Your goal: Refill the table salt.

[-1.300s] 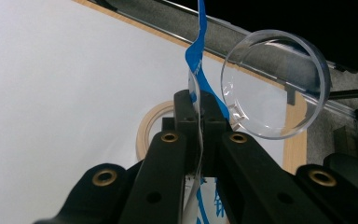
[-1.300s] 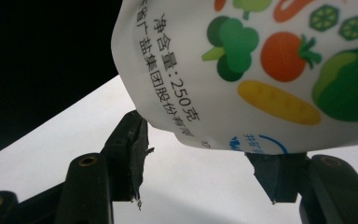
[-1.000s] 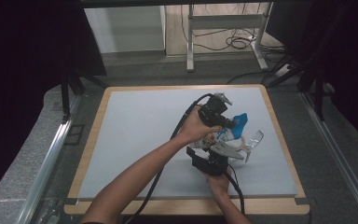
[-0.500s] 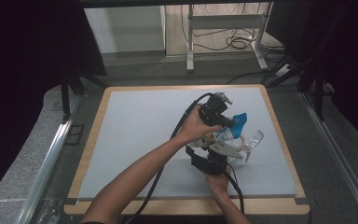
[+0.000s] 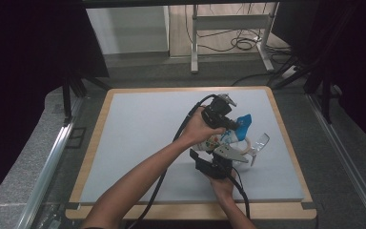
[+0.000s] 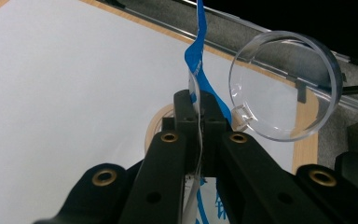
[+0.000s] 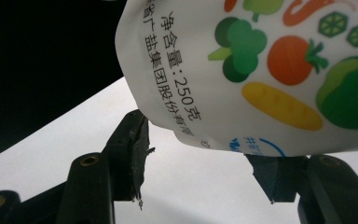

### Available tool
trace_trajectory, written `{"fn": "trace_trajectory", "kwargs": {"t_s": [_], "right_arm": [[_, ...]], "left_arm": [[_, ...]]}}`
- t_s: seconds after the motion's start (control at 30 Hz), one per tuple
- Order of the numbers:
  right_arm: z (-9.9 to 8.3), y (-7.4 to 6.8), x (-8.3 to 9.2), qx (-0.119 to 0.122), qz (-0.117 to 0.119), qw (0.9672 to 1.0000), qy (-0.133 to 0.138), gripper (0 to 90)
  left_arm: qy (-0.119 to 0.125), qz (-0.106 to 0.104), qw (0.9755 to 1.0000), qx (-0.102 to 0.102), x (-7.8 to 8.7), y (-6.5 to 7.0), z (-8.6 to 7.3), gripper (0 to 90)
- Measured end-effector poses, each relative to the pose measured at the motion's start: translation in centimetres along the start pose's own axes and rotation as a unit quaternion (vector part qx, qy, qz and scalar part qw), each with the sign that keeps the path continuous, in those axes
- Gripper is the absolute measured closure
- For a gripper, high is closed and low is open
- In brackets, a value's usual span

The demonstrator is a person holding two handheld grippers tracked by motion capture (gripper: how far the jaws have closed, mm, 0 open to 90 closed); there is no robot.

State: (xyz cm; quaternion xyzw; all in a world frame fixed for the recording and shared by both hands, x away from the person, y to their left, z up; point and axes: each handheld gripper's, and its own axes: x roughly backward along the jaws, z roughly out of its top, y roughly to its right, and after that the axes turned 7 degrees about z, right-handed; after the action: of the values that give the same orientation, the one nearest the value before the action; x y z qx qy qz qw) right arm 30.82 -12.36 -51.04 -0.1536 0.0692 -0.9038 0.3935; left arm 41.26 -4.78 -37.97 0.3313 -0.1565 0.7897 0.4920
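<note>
A white bag (image 7: pixel 261 70) printed with vegetables and Chinese text hangs just above the table's right half. Its blue top strip (image 6: pixel 196 56) is pinched flat between the jaws of my left gripper (image 6: pixel 200 109), which is shut on it. In the high view that gripper (image 5: pixel 235 125) reaches in from the left onto the bag (image 5: pixel 225 138). My right gripper (image 7: pixel 200 149) comes up from below, its pads pressing the bag's lower end from both sides. It shows in the high view (image 5: pixel 221 149) under the bag. A clear round lid (image 6: pixel 284 84) stands open beside the bag, over a tan ring (image 6: pixel 154 125).
The grey mat (image 5: pixel 143 133) lies in a wooden frame (image 5: pixel 97 138) on a dark bench. Both cables trail back toward the person. The clear lid (image 5: pixel 261 141) sits near the mat's right edge. Metal rails (image 5: pixel 52 157) run along both sides.
</note>
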Motion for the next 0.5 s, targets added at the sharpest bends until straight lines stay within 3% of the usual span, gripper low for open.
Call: {"fn": "trace_trajectory", "kwargs": {"t_s": [0.5], "right_arm": [[0.37,0.39,-0.07,-0.009,0.005,0.9999,0.004,44.5]], "left_arm": [[-0.012,0.022,0.9997,-0.005,-0.64,0.67,0.55,89.7]]}}
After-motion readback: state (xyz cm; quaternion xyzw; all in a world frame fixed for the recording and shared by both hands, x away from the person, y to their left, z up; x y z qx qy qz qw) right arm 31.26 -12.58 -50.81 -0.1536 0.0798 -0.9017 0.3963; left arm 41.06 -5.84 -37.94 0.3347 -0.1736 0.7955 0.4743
